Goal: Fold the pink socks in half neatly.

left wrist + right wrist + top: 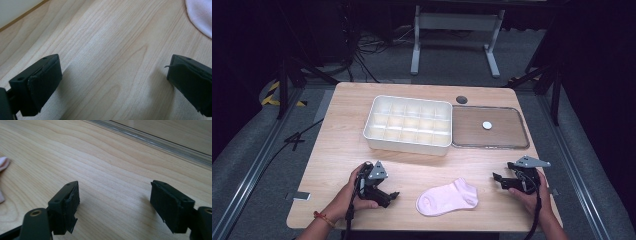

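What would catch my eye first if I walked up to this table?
Probably the pink sock, lying flat near the front edge of the wooden table between the two hands. On either side of it rest the left hand-held gripper and the right hand-held gripper, both open and empty. Behind sit a white divided box and, beside it, its clear lid.

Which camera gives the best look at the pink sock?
The high view: the whole pink sock lies flat on the table between the left gripper and the right gripper. The left gripper view catches just an edge at its top right corner; the right gripper view catches a sliver at its left edge.
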Tool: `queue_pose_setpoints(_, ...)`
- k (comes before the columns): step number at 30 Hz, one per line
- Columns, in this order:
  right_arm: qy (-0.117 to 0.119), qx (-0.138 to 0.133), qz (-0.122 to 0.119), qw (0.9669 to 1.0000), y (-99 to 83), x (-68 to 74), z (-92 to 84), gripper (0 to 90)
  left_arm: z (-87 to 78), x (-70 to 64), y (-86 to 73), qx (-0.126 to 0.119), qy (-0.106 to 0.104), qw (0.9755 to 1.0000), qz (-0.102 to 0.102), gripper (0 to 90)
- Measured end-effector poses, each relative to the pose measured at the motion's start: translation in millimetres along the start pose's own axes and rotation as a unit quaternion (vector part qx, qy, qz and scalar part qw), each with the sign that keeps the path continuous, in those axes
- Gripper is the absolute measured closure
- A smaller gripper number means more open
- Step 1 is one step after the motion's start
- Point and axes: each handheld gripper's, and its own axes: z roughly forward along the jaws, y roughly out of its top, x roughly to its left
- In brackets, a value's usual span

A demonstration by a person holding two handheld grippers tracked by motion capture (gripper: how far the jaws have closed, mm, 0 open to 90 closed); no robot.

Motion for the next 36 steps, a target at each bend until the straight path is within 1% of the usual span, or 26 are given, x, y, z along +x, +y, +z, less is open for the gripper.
queue_pose_setpoints(1, 0.020, -0.014, -0.008, 0.9997, -1.3, 0.6, -3.2, 30.2, -0.1, -0.2, -0.1, 0.000, 0.000, 1.0000, 0.000, 0.0)
queue_pose_setpoints(4, 0.023, -0.021, -0.011, 0.9995, -0.7, 2.7, -5.4, 31.7, -0.2, -0.2, -0.1, 0.001, 0.000, 1.0000, -0.001, 0.0)
queue_pose_setpoints(6, 0.028, -0.027, -0.014, 0.9991, 0.6, 7.0, -8.5, 36.3, 0.1, -0.2, 0.1, 0.000, 0.000, 1.0000, 0.000, 0.0)
queue_pose_setpoints(8, 0.031, -0.029, -0.017, 0.9990, 1.5, 9.2, -10.2, 36.9, 0.2, -0.2, 0.4, 0.001, 0.000, 1.0000, 0.001, 0.3)
queue_pose_setpoints(10, 0.039, -0.033, -0.026, 0.9984, 4.3, 16.6, -13.5, 39.5, 0.7, -0.7, 0.7, 0.000, 0.001, 1.0000, 0.001, 0.3)
queue_pose_setpoints(13, 0.056, -0.038, -0.038, 0.9970, 7.8, 29.4, -17.5, 39.7, 0.7, -0.9, 0.8, -0.001, 0.002, 1.0000, 0.001, 0.3)
queue_pose_setpoints(14, 0.058, -0.039, -0.041, 0.9967, 8.3, 32.3, -18.2, 39.6, 0.6, -1.0, 0.7, 0.000, 0.003, 1.0000, 0.002, 0.3)
queue_pose_setpoints(15, 0.068, -0.042, -0.045, 0.9958, 9.5, 37.6, -20.1, 39.8, 0.6, -1.2, 0.7, -0.001, 0.003, 1.0000, 0.001, 0.3)
queue_pose_setpoints(18, 0.085, -0.046, -0.053, 0.9939, 13.0, 47.1, -22.0, 41.4, 0.6, -2.0, 0.4, -0.002, 0.007, 1.0000, -0.004, 0.3)
queue_pose_setpoints(19, 0.097, -0.046, -0.058, 0.9925, 14.5, 50.9, -22.0, 44.2, 0.7, -2.1, 0.3, -0.003, 0.006, 1.0000, -0.004, 0.3)
queue_pose_setpoints(20, 0.097, -0.046, -0.058, 0.9925, 14.5, 50.9, -22.0, 44.2, 0.7, -2.1, 0.3, -0.003, 0.006, 1.0000, -0.004, 0.3)
queue_pose_setpoints(22, 0.117, -0.041, -0.068, 0.9899, 17.3, 58.9, -21.6, 49.4, 0.6, -2.1, 0.4, -0.002, 0.006, 1.0000, -0.004, 0.3)
queue_pose_setpoints(24, 0.139, -0.039, -0.081, 0.9862, 19.4, 67.4, -20.7, 54.8, 0.6, -2.4, 0.4, -0.002, 0.007, 1.0000, -0.005, 0.3)
queue_pose_setpoints(26, 0.150, -0.034, -0.100, 0.9829, 22.0, 79.0, -19.4, 58.6, -0.1, -2.9, 1.4, 0.004, 0.009, 0.9999, -0.004, 0.6)
queue_pose_setpoints(27, 0.157, -0.033, -0.108, 0.9810, 23.1, 84.4, -18.6, 61.3, -0.7, -4.3, 2.0, 0.006, 0.008, 0.9999, -0.008, 1.5)
queue_pose_setpoints(28, 0.163, -0.032, -0.118, 0.9789, 24.2, 90.1, -18.1, 63.9, -1.5, -5.6, 2.6, 0.004, 0.008, 0.9999, -0.006, 3.7)
queue_pose_setpoints(29, 0.171, -0.031, -0.128, 0.9763, 25.6, 97.3, -16.7, 66.0, -1.7, -5.8, 2.7, 0.003, 0.002, 1.0000, -0.004, 7.0)
queue_pose_setpoints(30, 0.175, -0.031, -0.135, 0.9747, 26.4, 101.6, -15.5, 67.7, -2.0, -6.9, 3.4, -0.001, 0.001, 1.0000, -0.005, 9.4)
queue_pose_setpoints(31, 0.181, -0.028, -0.144, 0.9725, 27.2, 107.9, -13.9, 70.3, -2.5, -7.6, 4.2, -0.004, -0.002, 1.0000, -0.004, 13.4)
queue_pose_setpoints(32, 0.183, -0.027, -0.154, 0.9706, 27.9, 114.2, -12.1, 72.3, -3.2, -7.5, 5.1, -0.001, -0.006, 1.0000, -0.002, 17.9)
queue_pose_setpoints(33, 0.186, -0.025, -0.160, 0.9692, 28.5, 118.8, -10.7, 74.0, -3.2, -8.5, 6.2, -0.003, -0.016, 0.9998, -0.007, 19.4)
queue_pose_setpoints(34, 0.194, -0.023, -0.169, 0.9661, 29.5, 126.5, -7.4, 75.6, -3.3, -9.0, 7.0, -0.003, -0.023, 0.9997, -0.008, 21.3)
queue_pose_setpoints(36, 0.196, -0.018, -0.180, 0.9638, 30.2, 133.9, -3.6, 78.6, -3.0, -12.8, 10.4, -0.010, -0.031, 0.9995, -0.007, 25.9)
